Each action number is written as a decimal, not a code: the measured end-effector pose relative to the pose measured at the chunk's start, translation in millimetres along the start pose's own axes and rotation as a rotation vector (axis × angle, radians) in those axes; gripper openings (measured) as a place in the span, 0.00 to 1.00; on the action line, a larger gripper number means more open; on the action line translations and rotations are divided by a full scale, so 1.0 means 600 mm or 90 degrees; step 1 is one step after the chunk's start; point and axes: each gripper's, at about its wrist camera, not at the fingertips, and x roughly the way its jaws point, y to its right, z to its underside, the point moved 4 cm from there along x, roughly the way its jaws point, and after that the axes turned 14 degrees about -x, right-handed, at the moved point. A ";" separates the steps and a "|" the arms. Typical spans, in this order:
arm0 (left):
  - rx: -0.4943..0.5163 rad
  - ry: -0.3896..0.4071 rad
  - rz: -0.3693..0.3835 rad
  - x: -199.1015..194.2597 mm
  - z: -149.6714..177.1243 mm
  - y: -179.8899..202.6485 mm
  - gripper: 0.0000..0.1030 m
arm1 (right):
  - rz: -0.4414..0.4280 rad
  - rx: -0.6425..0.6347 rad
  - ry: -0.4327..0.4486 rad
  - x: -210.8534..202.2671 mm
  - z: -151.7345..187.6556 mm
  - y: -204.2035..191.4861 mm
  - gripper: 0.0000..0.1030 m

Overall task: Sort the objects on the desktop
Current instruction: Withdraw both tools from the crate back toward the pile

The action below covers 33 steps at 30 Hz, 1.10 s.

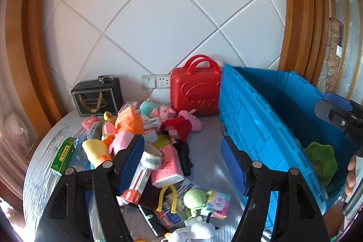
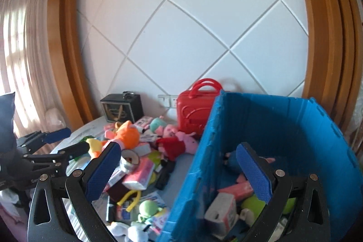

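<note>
With the fingers of both the left gripper [image 1: 181, 165] and the right gripper [image 2: 179, 171] held apart and empty, the toy pile [image 1: 145, 140] left of the blue crate [image 2: 295, 128] could be scattered if entered carelessly.

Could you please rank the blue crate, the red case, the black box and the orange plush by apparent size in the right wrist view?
1. blue crate, largest by far, though also nearest the camera.
2. red case.
3. black box.
4. orange plush, close to the black box, so that order is unsure.
</note>
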 end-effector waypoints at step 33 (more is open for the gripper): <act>-0.074 -0.386 -0.061 0.153 0.400 -0.335 0.67 | -0.039 0.065 -0.434 0.259 0.424 -0.303 1.00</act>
